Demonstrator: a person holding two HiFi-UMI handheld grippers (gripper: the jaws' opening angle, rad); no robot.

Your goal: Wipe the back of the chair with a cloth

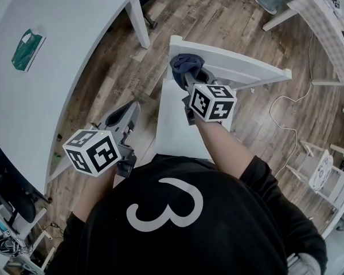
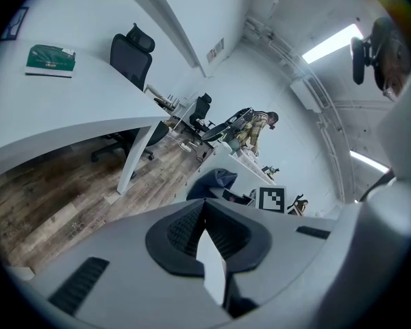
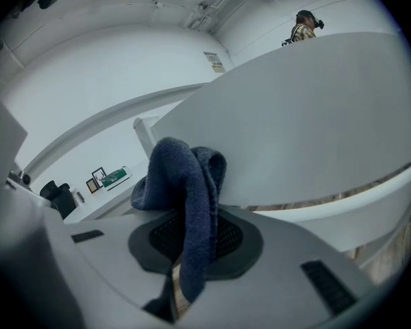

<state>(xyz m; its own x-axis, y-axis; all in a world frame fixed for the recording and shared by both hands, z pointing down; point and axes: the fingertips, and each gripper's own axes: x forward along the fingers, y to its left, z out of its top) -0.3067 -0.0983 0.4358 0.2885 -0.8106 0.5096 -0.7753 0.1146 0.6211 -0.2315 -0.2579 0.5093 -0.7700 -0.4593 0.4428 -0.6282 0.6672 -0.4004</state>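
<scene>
Right claw pinches fuzzy navy cloth against flat white chair-back — left claw closed, empty.

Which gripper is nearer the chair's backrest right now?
Right. The right gripper holds the cloth at one end of the backrest. The left gripper, shut and empty, hangs beside the seat, well short of the backrest.

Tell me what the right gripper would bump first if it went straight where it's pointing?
Probably the white chair back. The right gripper, shut on the blue cloth, points right at it, and the cloth seems to touch it, though depth is unclear.
</scene>
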